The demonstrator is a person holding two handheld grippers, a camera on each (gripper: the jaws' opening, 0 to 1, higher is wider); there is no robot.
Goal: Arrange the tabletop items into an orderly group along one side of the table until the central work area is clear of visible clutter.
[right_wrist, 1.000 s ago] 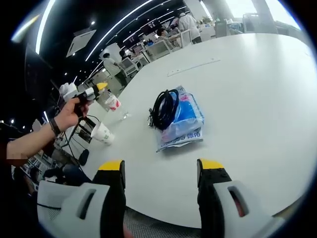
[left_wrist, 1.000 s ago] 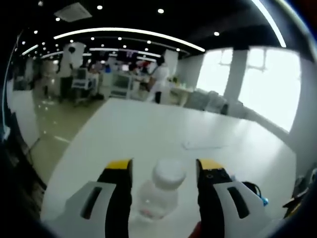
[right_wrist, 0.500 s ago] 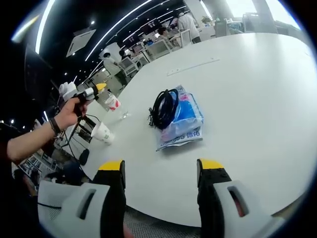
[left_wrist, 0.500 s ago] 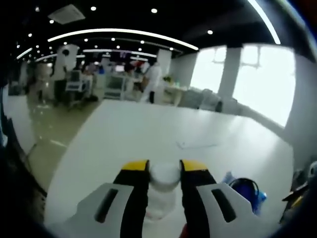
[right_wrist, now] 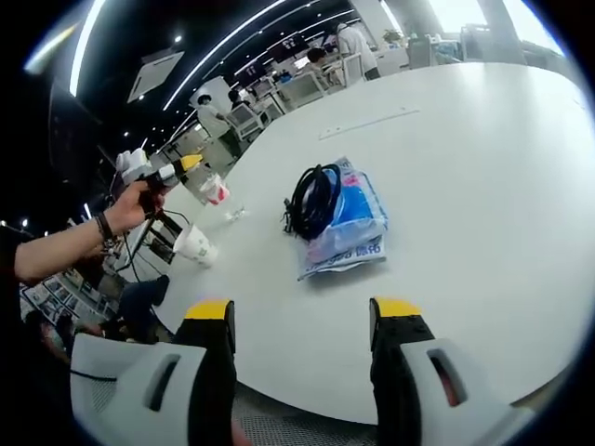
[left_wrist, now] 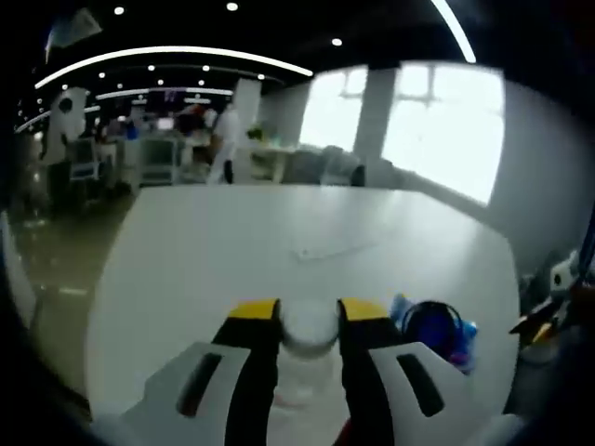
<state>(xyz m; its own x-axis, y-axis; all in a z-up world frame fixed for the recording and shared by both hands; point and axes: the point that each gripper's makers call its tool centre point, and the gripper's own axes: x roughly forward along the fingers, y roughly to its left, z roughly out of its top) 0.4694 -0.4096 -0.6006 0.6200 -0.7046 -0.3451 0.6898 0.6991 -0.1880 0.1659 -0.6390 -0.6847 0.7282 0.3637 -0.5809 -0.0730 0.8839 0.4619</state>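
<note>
My left gripper (left_wrist: 310,321) is shut on a clear plastic bottle (left_wrist: 308,327) with a white cap, which stands between its yellow-tipped jaws over the white table (left_wrist: 204,251). In the right gripper view a hand holds that left gripper (right_wrist: 191,169) at the table's far left edge, with the bottle (right_wrist: 212,191) showing a red label. A blue packet (right_wrist: 351,223) lies mid-table with a coiled black cable (right_wrist: 311,200) on top of it; the packet (left_wrist: 435,330) also lies to the right in the left gripper view. A paper cup (right_wrist: 195,247) lies on its side near the left edge. My right gripper (right_wrist: 302,316) hangs open over the near edge.
A small clear item (right_wrist: 234,215) lies between the bottle and the cable. A thin strip (right_wrist: 367,124) crosses the far part of the table. Beyond the table stand desks, chairs and people (right_wrist: 351,39). Bare table surface spreads right of the packet.
The left gripper closed on the bottle's neck, then its view swung right, bringing the blue packet further in. The right gripper stayed open and nearly still.
</note>
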